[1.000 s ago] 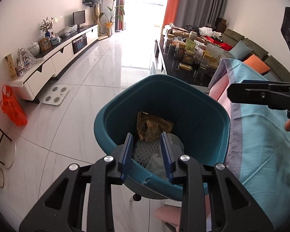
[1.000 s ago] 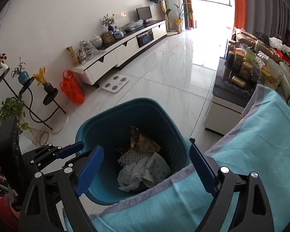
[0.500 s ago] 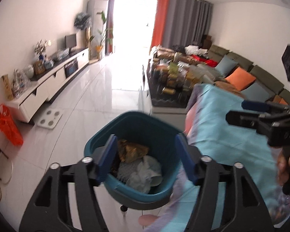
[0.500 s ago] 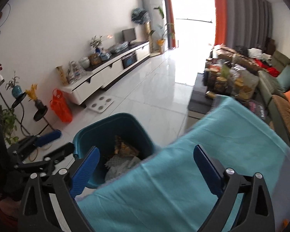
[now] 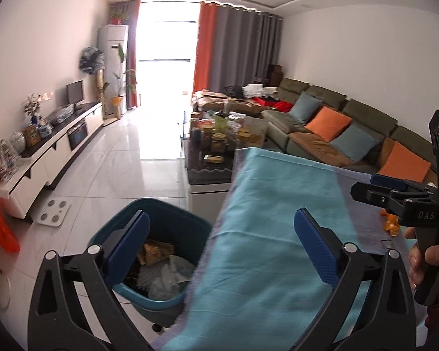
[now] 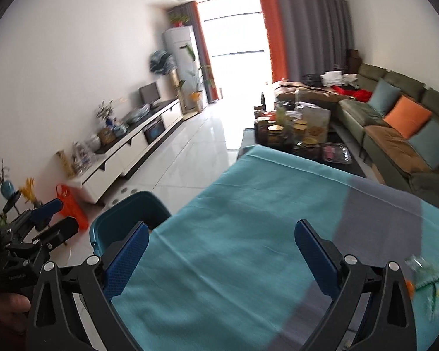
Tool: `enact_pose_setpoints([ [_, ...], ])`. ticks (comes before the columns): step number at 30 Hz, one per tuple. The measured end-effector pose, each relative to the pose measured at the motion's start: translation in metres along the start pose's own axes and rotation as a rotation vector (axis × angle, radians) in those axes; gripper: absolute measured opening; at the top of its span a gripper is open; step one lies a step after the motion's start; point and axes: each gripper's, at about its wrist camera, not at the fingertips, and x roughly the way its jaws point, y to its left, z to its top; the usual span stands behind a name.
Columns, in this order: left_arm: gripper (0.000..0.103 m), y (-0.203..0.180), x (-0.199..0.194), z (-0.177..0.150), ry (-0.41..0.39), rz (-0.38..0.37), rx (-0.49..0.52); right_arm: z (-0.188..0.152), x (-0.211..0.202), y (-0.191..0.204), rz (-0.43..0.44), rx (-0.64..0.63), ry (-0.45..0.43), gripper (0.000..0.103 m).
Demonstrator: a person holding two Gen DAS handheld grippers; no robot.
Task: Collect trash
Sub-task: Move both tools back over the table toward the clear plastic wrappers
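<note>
Only left view shows trash (image 5: 161,269) inside bin (image 5: 190,225) (right's blocked).

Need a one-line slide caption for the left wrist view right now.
Open left gripper above the teal-clothed table edge, teal bin of collected trash below.

Left tool (image 5: 222,244) gapes wide above teal bin (image 5: 172,219) holding crumpled trash (image 5: 161,266).
</note>
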Motion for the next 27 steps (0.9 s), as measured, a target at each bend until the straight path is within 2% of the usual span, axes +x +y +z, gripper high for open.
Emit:
enact_pose_setpoints([
  [15,0.097,-0.097,-0.007,0.004,-0.04,-0.209,0.118,-0.042,-0.078,-0.05,-0.191,0.079,-0.092,0.096],
  [27,0.097,-0.155,-0.011,-0.012,-0.037,-0.366,0.215,-0.105,-0.136,-0.08,-0.308,0.179,-0.136,0.096],
])
